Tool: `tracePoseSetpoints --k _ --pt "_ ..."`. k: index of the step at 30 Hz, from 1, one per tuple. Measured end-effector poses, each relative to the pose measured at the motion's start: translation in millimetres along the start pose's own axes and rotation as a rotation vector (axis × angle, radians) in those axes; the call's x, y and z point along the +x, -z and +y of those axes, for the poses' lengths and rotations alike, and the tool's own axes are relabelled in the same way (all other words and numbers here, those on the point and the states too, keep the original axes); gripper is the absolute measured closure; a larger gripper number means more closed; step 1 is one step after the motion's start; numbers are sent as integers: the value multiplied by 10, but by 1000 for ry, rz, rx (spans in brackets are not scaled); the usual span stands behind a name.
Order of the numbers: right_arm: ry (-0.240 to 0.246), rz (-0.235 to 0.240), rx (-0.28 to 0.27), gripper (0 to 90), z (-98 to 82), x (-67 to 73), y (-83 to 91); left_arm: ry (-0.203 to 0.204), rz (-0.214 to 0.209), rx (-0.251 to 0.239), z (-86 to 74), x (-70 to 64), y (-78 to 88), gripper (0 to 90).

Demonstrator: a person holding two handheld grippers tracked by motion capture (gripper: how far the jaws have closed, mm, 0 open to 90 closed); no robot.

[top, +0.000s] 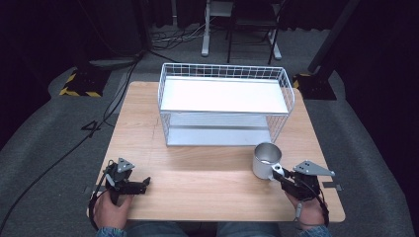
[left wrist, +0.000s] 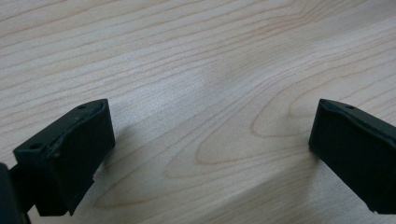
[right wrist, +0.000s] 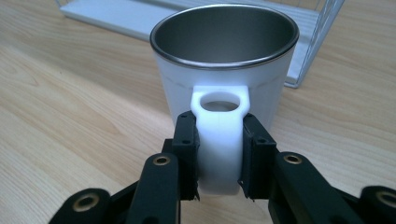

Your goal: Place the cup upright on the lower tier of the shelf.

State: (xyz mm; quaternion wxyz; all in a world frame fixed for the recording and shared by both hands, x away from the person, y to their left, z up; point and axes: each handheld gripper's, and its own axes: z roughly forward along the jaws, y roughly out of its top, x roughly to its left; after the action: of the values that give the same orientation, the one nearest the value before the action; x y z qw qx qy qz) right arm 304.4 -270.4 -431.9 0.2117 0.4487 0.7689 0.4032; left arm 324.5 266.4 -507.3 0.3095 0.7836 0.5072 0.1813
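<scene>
A white mug (top: 265,160) with a steel rim and inside stands upright on the wooden table (top: 197,168), in front of the wire rack's right end. My right gripper (top: 279,174) is shut on the mug's white handle (right wrist: 219,140), with a black pad pressed against each side of it. The mug (right wrist: 224,60) looks empty in the right gripper view. My left gripper (top: 143,184) rests near the table's front left corner, held by a hand. Its jaws stand wide apart over bare wood in the left gripper view (left wrist: 210,154), with nothing between them.
A white wire rack (top: 225,101) with a white upper shelf and a lower tray stands at the middle back of the table. Its corner (right wrist: 308,51) is close behind the mug. Cables and chair legs lie on the grey floor beyond.
</scene>
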Motion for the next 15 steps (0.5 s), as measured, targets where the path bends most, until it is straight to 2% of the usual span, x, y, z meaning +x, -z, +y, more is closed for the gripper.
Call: tracePoseSetpoints --k 7,15 --pt "-7 11 -31 715 128 9 21 -2 1 -2 0 2 -1 5" --pt "-39 12 -73 715 327 -7 -110 0 0 0 0 0 0 5"
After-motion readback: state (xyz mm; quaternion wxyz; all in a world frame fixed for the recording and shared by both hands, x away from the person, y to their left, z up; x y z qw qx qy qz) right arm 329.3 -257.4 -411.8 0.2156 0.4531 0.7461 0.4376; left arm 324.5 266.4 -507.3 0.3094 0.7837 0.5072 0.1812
